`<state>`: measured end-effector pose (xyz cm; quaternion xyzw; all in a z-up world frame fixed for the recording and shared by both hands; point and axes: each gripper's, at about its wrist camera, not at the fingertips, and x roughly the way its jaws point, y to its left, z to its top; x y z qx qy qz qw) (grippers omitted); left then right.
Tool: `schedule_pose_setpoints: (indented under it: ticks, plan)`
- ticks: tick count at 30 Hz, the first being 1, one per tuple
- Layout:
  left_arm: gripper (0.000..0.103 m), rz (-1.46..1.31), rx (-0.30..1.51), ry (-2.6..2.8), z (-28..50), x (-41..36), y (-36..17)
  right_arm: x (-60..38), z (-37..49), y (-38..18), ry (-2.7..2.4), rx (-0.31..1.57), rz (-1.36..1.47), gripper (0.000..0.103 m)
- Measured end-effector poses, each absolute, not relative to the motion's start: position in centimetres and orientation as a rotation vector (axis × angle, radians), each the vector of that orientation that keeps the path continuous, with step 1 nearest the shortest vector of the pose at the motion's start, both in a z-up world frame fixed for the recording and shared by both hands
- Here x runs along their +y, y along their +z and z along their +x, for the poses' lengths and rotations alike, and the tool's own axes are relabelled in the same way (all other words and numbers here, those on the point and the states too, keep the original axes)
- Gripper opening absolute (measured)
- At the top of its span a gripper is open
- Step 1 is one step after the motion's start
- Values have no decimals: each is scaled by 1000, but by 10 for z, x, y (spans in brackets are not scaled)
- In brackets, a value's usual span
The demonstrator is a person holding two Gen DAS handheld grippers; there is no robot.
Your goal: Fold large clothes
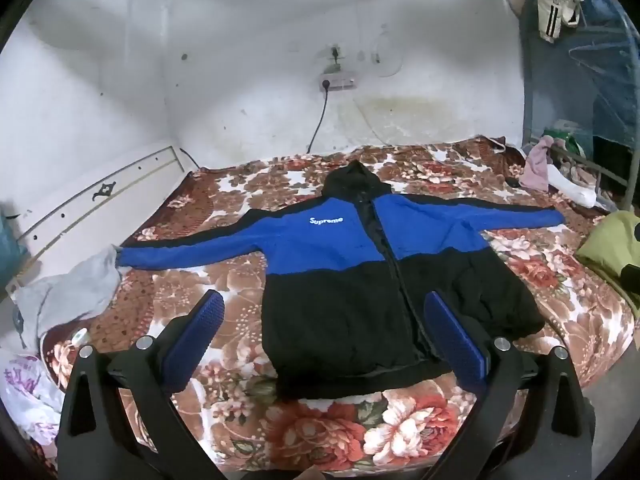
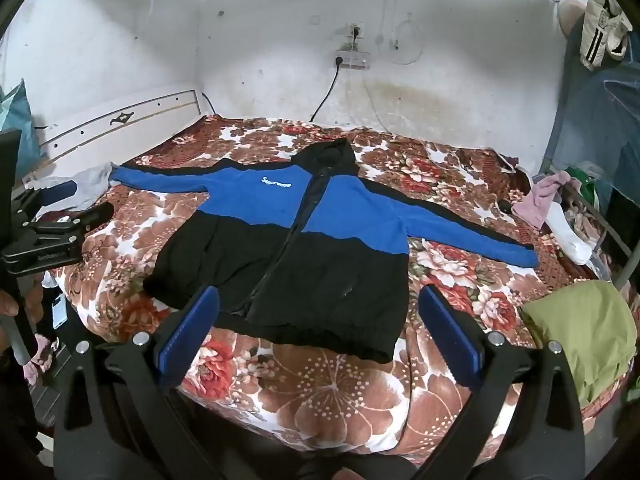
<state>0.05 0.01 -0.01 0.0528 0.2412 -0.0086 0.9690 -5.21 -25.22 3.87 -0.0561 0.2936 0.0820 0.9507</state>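
A blue and black hooded jacket point(image 1: 360, 272) lies flat, front up, on the floral bedspread point(image 1: 320, 428), both sleeves spread out sideways. It also shows in the right wrist view point(image 2: 288, 256). My left gripper point(image 1: 324, 304) is open and empty, held above the jacket's lower hem. My right gripper point(image 2: 320, 300) is open and empty, held above the hem's right half. The left gripper also shows at the left edge of the right wrist view point(image 2: 60, 216).
A grey garment point(image 1: 72, 292) lies at the left sleeve's end. A green cloth point(image 2: 584, 332) lies at the bed's right edge. Pink and white clothes point(image 2: 552, 208) are piled at the far right. A white headboard point(image 1: 92, 208) is on the left, the wall behind.
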Motion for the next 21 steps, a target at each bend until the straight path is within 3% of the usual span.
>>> schedule_pose_setpoints:
  ticks: [21]
  plan:
    - [98,105,486,-13,3,-2,4,-241,-47,47,183,582,-112,98]
